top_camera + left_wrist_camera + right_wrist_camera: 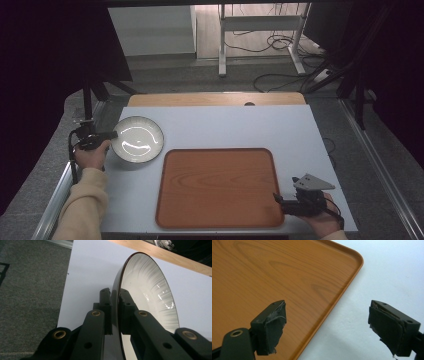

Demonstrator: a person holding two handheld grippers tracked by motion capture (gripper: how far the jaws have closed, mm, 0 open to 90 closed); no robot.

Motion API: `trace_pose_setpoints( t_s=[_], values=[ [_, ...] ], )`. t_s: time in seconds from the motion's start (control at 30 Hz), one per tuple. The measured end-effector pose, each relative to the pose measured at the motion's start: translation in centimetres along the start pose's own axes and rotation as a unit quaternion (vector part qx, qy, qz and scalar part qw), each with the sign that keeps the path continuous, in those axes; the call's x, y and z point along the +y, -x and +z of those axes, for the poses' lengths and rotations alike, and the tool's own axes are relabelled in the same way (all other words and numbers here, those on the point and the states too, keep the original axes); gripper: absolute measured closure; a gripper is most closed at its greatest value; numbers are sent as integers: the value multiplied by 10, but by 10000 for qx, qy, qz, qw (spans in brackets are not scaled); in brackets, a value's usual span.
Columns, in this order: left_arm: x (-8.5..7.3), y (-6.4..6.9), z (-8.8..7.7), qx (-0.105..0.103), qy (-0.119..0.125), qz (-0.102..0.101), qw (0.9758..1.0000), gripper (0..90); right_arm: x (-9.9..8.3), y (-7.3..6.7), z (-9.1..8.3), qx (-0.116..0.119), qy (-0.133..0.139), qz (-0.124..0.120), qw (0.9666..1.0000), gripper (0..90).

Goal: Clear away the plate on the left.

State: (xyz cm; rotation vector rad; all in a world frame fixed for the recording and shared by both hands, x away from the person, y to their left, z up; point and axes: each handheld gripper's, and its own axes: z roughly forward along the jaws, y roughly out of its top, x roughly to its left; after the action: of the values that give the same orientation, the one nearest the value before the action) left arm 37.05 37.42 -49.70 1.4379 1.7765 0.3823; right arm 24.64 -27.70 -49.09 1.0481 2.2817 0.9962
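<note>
the left gripper is clamped on the near rim of the white plate, left of the wooden tray, while the right gripper stands released; the thin, glossy rim grip risks slipping or tilting.

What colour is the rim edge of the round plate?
Dark brown rim edge on the white ribbed plate; left gripper view.

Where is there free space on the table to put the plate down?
The wooden tray is bare across its whole inside. The white table is also free between the tray's far edge and the wooden strip, and on the right beside the tray. It is tighter at the left edge, where the left gripper clamps the plate, and near the right gripper.
</note>
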Motion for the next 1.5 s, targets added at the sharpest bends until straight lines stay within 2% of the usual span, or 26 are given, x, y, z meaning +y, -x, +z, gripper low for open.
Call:
trace_pose_setpoints(
  t_s=[0.17, 0.37, 0.47, 0.67, 0.73, 0.8, 1.0, 1.17, 1.5],
  values=[
    [1, 0, -5, 46, 104, 31, 9999, 834, 0, 0, 0, -7, -11, -8, 10000, 147],
    [7, 0, -20, 119, 244, 204, 9994, 831, 0, 2, -1, -30, -7, 14, 10000, 147],
    [12, 6, -28, -74, 377, 225, 9990, 832, 0, 1, 0, -37, 0, 16, 10000, 147],
    [12, 12, -33, -420, 492, 120, 9978, 833, 0, 2, -1, -44, 8, 21, 10000, 147],
    [13, 13, -33, -440, 505, 128, 9977, 832, -1, 2, -2, -54, 11, 26, 10000, 147],
    [14, 18, -36, -441, 545, 217, 9973, 830, -1, 3, -2, -67, 11, 39, 10000, 147],
    [16, 25, -37, -584, 603, 219, 9962, 831, -1, 4, -2, -83, 21, 37, 10000, 147],
    [16, 34, -40, -689, 615, 324, 9952, 830, -1, 5, -3, -110, 22, 58, 9999, 147],
    [16, 43, -55, -851, 777, 403, 9925, 830, -1, 5, -3, -123, 18, 53, 9999, 147]
  ],
)
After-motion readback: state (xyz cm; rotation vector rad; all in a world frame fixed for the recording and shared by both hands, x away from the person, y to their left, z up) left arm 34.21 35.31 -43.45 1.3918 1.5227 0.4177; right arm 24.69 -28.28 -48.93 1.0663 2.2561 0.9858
